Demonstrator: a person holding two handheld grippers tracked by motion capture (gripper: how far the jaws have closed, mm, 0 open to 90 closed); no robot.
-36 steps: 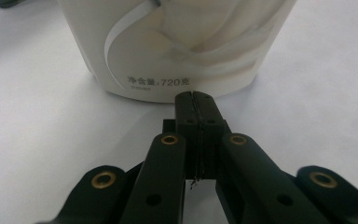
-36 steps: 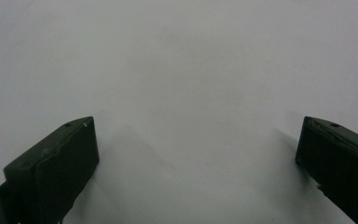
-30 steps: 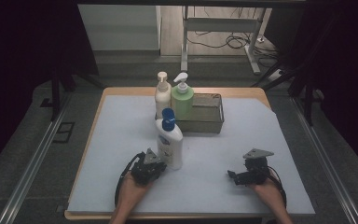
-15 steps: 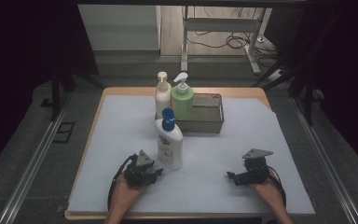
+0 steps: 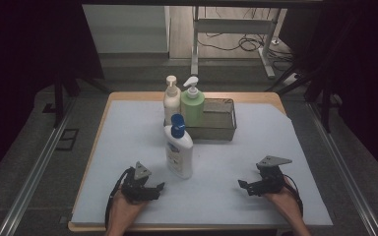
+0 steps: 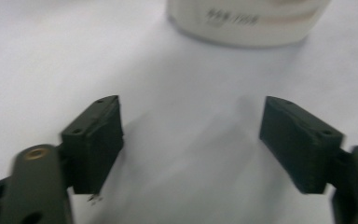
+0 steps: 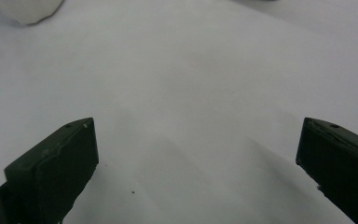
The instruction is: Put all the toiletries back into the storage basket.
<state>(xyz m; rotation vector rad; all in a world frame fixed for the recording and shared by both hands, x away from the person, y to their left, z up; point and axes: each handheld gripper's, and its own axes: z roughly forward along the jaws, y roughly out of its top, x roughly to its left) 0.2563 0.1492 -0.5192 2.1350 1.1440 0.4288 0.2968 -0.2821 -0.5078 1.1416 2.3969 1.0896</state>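
Left gripper (image 6: 191,140): jaws spread wide, nothing between them, only bare white surface (image 6: 37,56). Straight ahead of the jaws, at the top of the left gripper view, sits the rounded base of the white lotion bottle (image 6: 249,23). Close, but not touching.

Right gripper (image 7: 196,163): jaws also wide, empty, hovering low over the surface. A white edge shows at the top-left corner of its view; I take it to be the same bottle, well off to the side.

High view: left gripper (image 5: 150,188) rests near the front edge, jaws aimed right and slightly forward. The lotion bottle (image 5: 178,147), blue cap, stands upright just beside it, forward and to its right. Long axis vertical, so the grab would be across the body from the side. Right gripper (image 5: 256,186) is well apart from the bottle, jaws pointing left toward it.

Left hand is clearly nearer. My read: the bottle is the thing in play, and the left jaws need a short advance to straddle its lower body before closing.

Behind it: a mesh basket (image 5: 221,123) at mid-surface, with a cream pump bottle (image 5: 172,98) and a green pump bottle (image 5: 192,104) standing at its left end. I can't tell whether both are inside.
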